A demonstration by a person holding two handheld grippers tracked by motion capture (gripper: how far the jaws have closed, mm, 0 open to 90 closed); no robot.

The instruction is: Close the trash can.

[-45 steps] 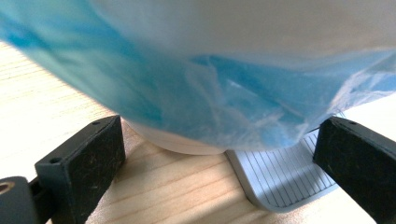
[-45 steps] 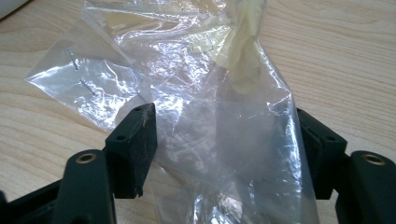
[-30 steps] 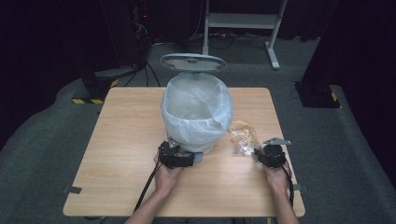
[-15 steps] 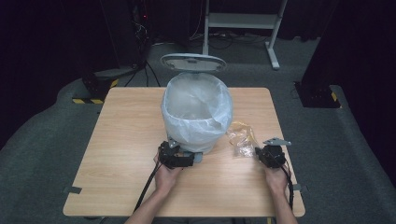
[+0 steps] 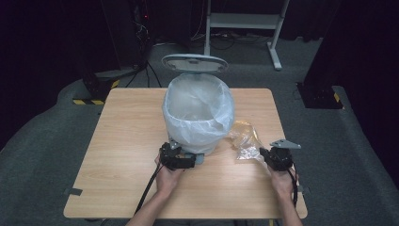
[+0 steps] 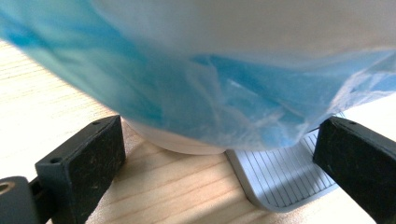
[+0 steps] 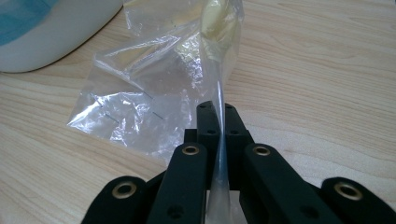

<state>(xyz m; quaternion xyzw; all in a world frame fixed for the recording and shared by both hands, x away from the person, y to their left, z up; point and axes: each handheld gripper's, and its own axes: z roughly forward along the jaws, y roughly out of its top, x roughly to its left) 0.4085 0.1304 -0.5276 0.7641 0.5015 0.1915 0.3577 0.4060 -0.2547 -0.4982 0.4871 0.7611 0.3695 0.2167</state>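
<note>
Pinching clear bag (image 7: pixel 154 107), right tongs (image 7: pixel 217 109); left tongs (image 6: pixel 219 154) wide.

No readable text, labels, brands or numbers anywhere. Only sign-like marking: yellow-black hazard stripe (image 5: pixel 87 101) on the floor by the table's (image 5: pixel 117 155) far left corner (no lettering on it). Clear plastic bag (image 7: pixel 154 93) is unprinted; bin liner (image 5: pixel 197 110) plain too.
</note>
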